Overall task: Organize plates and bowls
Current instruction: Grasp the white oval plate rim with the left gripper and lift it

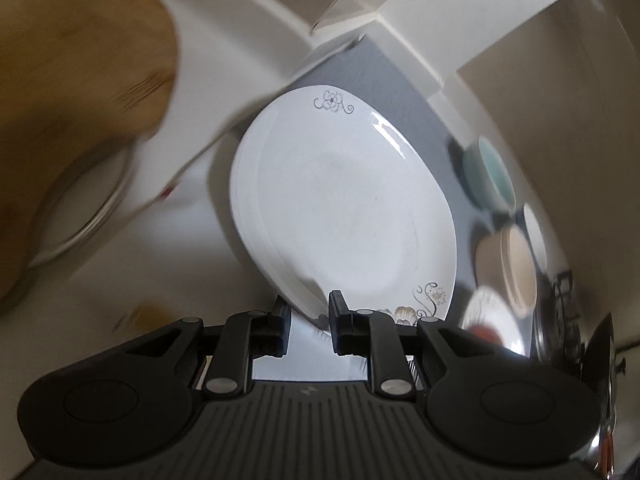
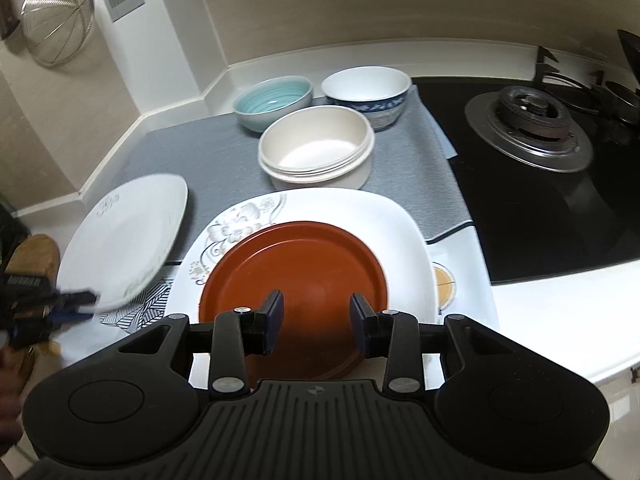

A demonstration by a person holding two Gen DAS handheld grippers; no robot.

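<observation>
My left gripper (image 1: pixel 310 322) is shut on the near rim of a white floral plate (image 1: pixel 344 204) and holds it tilted above the grey mat (image 1: pixel 360 72). The same plate (image 2: pixel 128 236) and the left gripper (image 2: pixel 72 304) show at the left of the right wrist view. My right gripper (image 2: pixel 317 312) is open and empty, hovering over a brown-red plate (image 2: pixel 296 276) that lies on a larger white floral plate (image 2: pixel 372 220). Behind them stand a cream bowl (image 2: pixel 316 148), a teal bowl (image 2: pixel 274 100) and a blue-patterned white bowl (image 2: pixel 368 92).
A gas stove (image 2: pixel 532 128) on black glass lies to the right. A metal strainer (image 2: pixel 56 20) hangs on the left wall. A wooden board (image 1: pixel 80 52) is at the left in the left wrist view. The white counter edge (image 2: pixel 560 320) runs at the front right.
</observation>
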